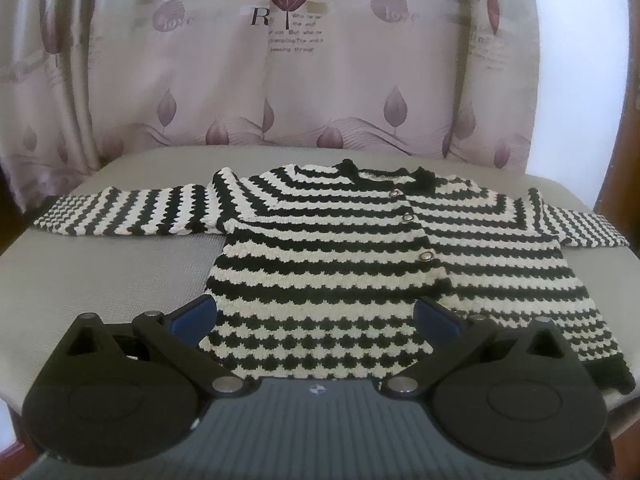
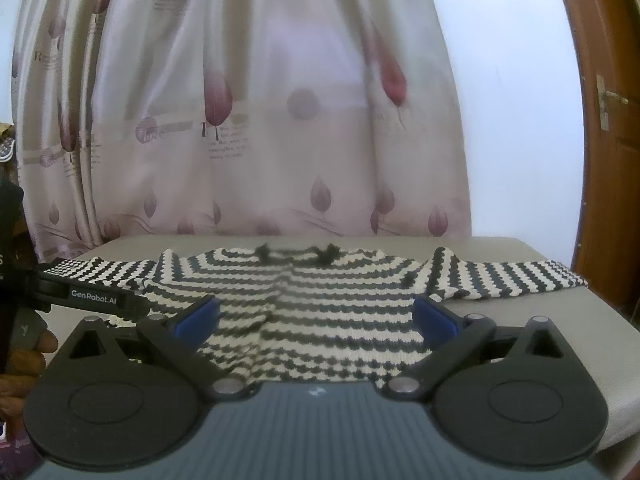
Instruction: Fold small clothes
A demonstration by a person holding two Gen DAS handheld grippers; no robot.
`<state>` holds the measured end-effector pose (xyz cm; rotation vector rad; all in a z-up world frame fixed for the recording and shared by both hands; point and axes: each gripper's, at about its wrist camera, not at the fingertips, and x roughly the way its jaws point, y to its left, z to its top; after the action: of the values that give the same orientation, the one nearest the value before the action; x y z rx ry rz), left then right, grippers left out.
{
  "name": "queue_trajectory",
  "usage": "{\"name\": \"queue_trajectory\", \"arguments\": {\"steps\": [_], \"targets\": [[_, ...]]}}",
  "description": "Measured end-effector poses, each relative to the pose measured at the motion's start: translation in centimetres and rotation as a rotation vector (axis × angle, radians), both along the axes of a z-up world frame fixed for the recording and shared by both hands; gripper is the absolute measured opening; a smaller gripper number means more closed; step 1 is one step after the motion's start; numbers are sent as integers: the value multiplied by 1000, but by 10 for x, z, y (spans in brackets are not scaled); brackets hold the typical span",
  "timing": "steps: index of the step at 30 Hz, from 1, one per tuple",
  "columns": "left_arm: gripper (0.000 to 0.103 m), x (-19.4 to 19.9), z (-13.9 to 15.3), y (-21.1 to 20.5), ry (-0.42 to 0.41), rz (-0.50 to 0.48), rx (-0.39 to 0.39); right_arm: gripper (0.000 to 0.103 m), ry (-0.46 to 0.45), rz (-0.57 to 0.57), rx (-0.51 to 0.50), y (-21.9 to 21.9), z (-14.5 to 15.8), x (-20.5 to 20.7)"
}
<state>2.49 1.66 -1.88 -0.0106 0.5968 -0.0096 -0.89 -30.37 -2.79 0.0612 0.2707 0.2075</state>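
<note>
A small black-and-white striped knitted cardigan (image 1: 328, 264) lies flat on a grey cushioned surface (image 1: 104, 276), both sleeves spread out sideways and three buttons down its front. My left gripper (image 1: 314, 314) hovers open over the hem, its blue pads wide apart with nothing between them. In the right wrist view the same cardigan (image 2: 316, 312) lies spread out, collar ties at the far side. My right gripper (image 2: 316, 318) is open above the near hem. The left gripper's black body (image 2: 92, 300) shows at the left edge, with a hand (image 2: 36, 356) holding it.
A pink curtain (image 1: 320, 72) with leaf prints hangs right behind the surface. A brown wooden door (image 2: 608, 128) with a handle stands at the right. The grey surface's edge (image 2: 600, 344) drops off to the right, past the sleeve end (image 2: 560, 276).
</note>
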Motion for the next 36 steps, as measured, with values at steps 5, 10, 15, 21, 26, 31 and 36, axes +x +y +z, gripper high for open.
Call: {"name": "queue_trajectory", "arguments": {"steps": [5,10,15,21,26,31,36], "targets": [[103,6,-3,5,-5,17,16,103,9,3,-6,2,1,3],[103,17,-7,25,1,43,-2,103,23,9,-21,6,-1,8],[97,43,-8,86,-23,114,-78,103,50,18,-29,8,-4,17],[90,92,-9,201,-12,306,-114,103,94,31,-57,14,-13,30],[84,130,-13,309,-20,500,-118,103,137,21,-76,18,-24,43],[80,162,-26,401,28,623,-151,103,176,2,-92,20,-31,54],[80,183,-40,445,62,668,-194,103,213,-33,-98,20,-36,65]]}}
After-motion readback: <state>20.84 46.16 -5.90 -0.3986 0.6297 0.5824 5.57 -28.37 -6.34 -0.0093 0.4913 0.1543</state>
